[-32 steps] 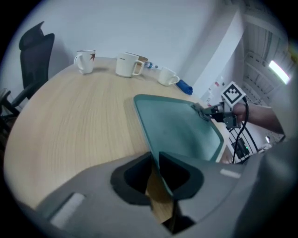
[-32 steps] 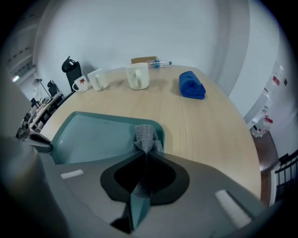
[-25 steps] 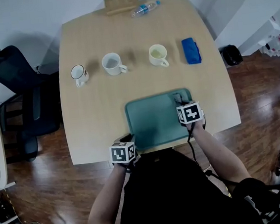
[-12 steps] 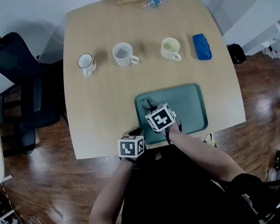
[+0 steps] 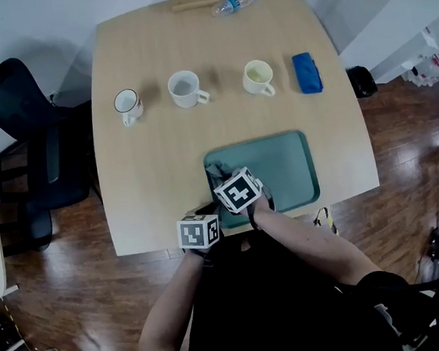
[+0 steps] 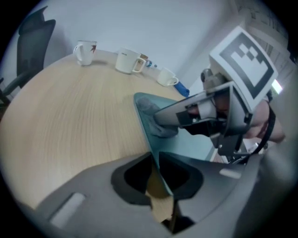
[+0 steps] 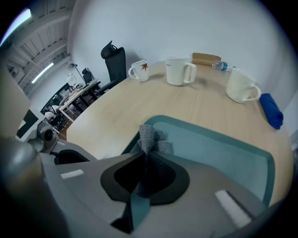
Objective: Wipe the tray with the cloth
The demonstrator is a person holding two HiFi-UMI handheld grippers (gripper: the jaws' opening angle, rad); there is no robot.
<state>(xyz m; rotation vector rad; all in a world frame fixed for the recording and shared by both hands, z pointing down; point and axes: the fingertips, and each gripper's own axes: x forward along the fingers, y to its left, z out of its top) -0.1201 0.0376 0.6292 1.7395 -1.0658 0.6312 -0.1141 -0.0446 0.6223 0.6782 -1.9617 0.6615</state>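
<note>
Head view: my left gripper [image 5: 206,209] holds the teal plastic tray [image 5: 288,163] by its near-left corner, I judge to stop it sliding on the pale wooden table [image 5: 149,170].

Left gripper view: my jaws clamp the tray's rim and have just tightened slightly.

Right gripper view: my right gripper [image 7: 142,155] pinches the bunched grey knitted cloth [image 7: 148,137], which lies on the tray's floor near that corner, ready for wiping.

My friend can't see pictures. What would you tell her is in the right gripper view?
The right gripper pinches a grey cloth at the left corner of a teal tray. Behind it, on the wooden table, three mugs stand in a row, with a blue roll to their right.
</note>
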